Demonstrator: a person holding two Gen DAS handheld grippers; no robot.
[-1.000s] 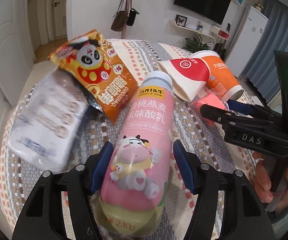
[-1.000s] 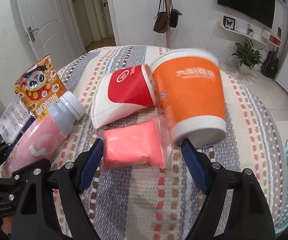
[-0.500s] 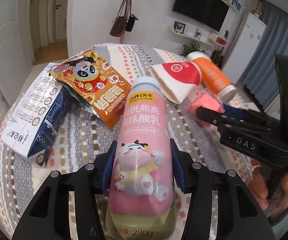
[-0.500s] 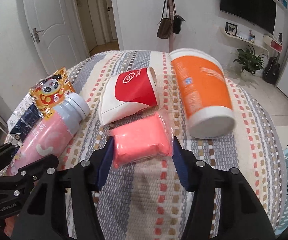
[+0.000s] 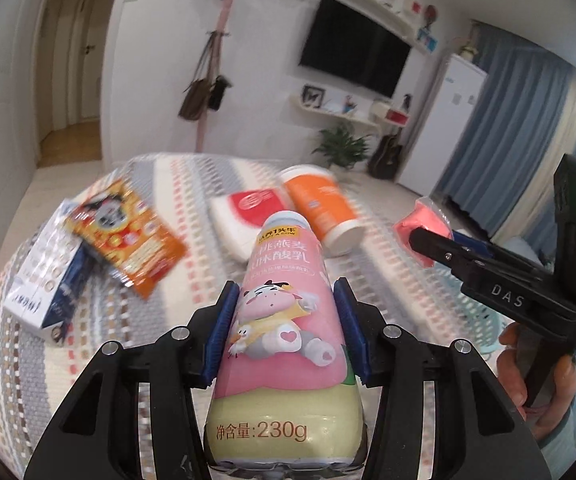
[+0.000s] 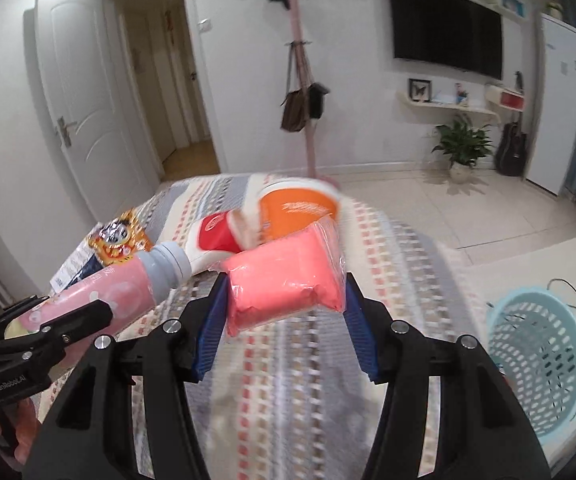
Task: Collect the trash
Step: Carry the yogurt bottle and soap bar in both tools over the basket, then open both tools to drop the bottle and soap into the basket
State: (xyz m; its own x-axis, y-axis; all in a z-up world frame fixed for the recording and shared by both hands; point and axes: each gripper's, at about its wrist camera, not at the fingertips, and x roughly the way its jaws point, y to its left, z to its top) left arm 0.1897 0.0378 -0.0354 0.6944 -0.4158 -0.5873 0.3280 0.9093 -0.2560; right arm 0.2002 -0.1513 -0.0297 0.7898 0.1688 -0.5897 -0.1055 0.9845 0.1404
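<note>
Left wrist view first: the left gripper (image 5: 283, 332) is clamped on the pink yogurt bottle (image 5: 283, 320), blue pads pressing both flanks, and the bottle is up off the striped table (image 5: 191, 280). Out to the side, the right gripper (image 5: 428, 246) hangs in the air gripping the pink packet (image 5: 422, 222). Down on the cloth four pieces lie waiting: the orange cup (image 5: 320, 208) on its side, the red-and-white cup (image 5: 247, 212) just beside it, the panda snack bag (image 5: 127, 240), and the blue-and-white carton (image 5: 43, 276) partly under that bag. Everything on the table is smeared by blur, so the finer contacts are hard to call.

Over to the right wrist view: the right gripper (image 6: 283, 312) pinches the pink packet (image 6: 283, 280) between its pads, lifted clear of the table (image 6: 308, 380). The left gripper (image 6: 83, 316) shows at the edge with the yogurt bottle (image 6: 127, 288) in its grip. And there is the target, I reckon: a pale blue basket (image 6: 536, 360) on the floor beside the table, and as far as its visible inside shows, with nothing in it.

So the score: two items grabbed and airborne, none dropped in yet, four left on the table. Early days.
</note>
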